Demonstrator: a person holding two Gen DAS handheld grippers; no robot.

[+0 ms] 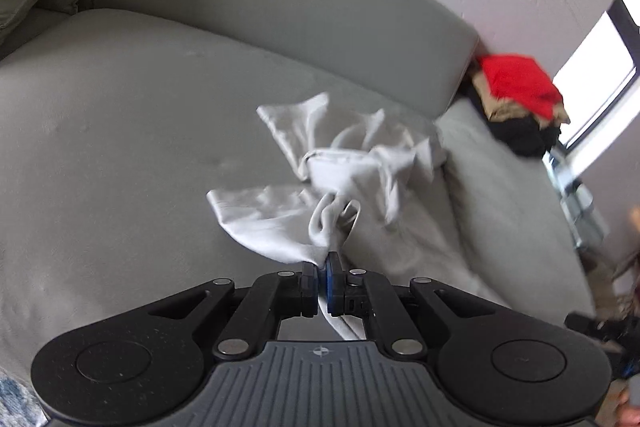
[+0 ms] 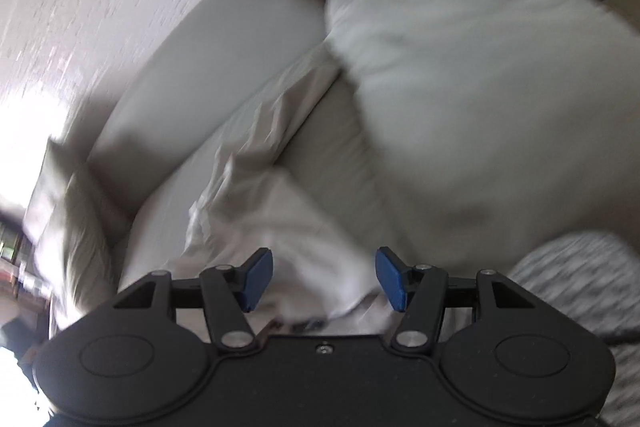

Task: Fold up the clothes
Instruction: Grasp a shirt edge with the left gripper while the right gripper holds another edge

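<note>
Between the pressed-together fingers of the left gripper (image 1: 322, 277), a fold of the crumpled pale grey cotton garment (image 1: 320, 183) is pinched, and the rest of the cloth trails ahead of that gripper in a twisted heap across the grey-green fabric sofa seat (image 1: 120, 131). Farther ahead and to that gripper's right, a stack of folded clothes topped with red (image 1: 518, 87) rests on the sofa's far end. Over the same garment (image 2: 256, 187) the right gripper (image 2: 324, 277) hangs with its blue-padded fingers (image 2: 260, 277) spread wide and nothing between them; the picture is smeared, so whether it touches the cloth is unclear. Judging by the tangle, the work is at the spreading-out stage, with no fold made. Next, the right gripper likely needs to close on a free edge or corner so both can stretch the garment flat.
</note>
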